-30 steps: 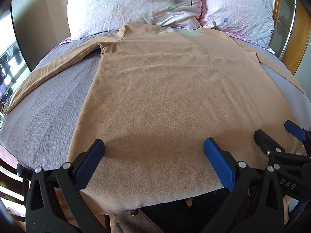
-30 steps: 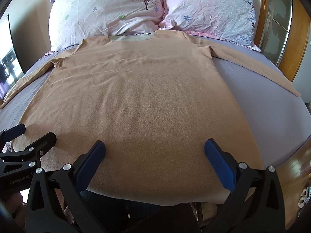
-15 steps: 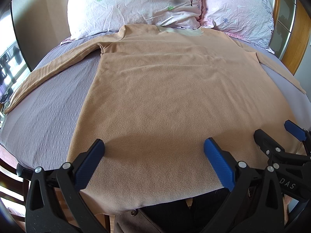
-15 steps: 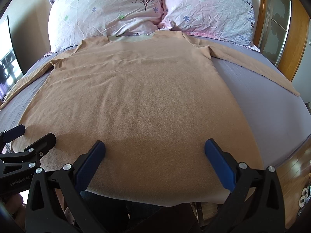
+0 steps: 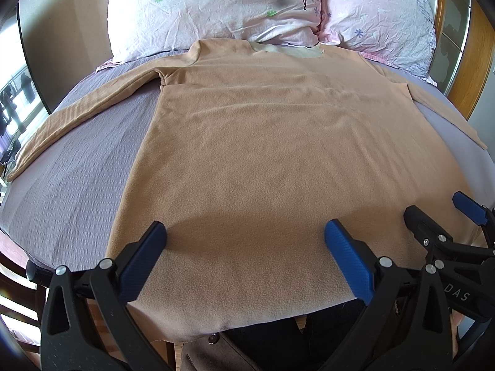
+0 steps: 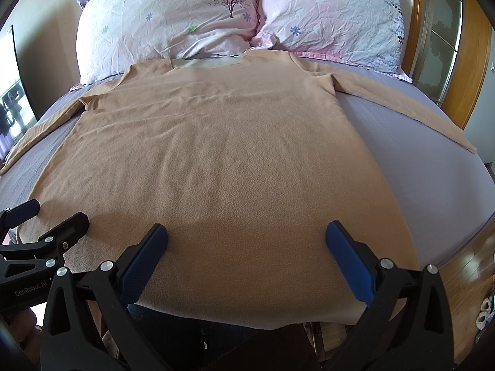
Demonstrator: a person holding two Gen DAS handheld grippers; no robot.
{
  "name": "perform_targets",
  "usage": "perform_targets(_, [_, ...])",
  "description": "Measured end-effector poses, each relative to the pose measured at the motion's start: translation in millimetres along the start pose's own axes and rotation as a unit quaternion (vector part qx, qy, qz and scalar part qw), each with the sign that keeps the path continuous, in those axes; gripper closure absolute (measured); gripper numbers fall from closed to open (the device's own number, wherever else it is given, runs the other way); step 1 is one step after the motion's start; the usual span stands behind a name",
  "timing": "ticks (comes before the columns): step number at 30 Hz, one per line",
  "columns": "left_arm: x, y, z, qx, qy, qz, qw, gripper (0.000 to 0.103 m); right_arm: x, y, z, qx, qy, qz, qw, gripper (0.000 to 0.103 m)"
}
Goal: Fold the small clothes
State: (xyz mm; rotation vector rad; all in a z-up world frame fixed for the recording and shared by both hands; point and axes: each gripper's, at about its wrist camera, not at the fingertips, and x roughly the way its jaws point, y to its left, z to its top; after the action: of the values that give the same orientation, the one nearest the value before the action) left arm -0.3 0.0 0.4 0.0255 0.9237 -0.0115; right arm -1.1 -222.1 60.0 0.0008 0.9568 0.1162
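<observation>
A tan long-sleeved fleece top (image 5: 263,142) lies flat on the bed, collar toward the pillows, both sleeves spread out to the sides; it also shows in the right wrist view (image 6: 216,160). Its hem hangs slightly over the near bed edge. My left gripper (image 5: 244,241) is open and empty, held just above the hem near its left half. My right gripper (image 6: 247,241) is open and empty above the hem's right half. Each gripper shows in the other's view: the right (image 5: 439,216), the left (image 6: 55,216).
Two pale floral pillows (image 6: 173,18) lie at the head of the purple-sheeted bed (image 5: 71,179). A wooden headboard frame (image 6: 476,49) stands at the right. Wooden floor (image 6: 473,272) shows beyond the right bed edge, and a window (image 5: 12,105) is at the left.
</observation>
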Motion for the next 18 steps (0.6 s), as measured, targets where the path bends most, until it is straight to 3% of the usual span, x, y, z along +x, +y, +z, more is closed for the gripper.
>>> perform_targets(18, [0.1,-0.2,0.1,0.000,-0.001,0.000,1.0000,0.002,1.2,-0.3,1.1,-0.001,-0.003,0.001,1.000,0.001])
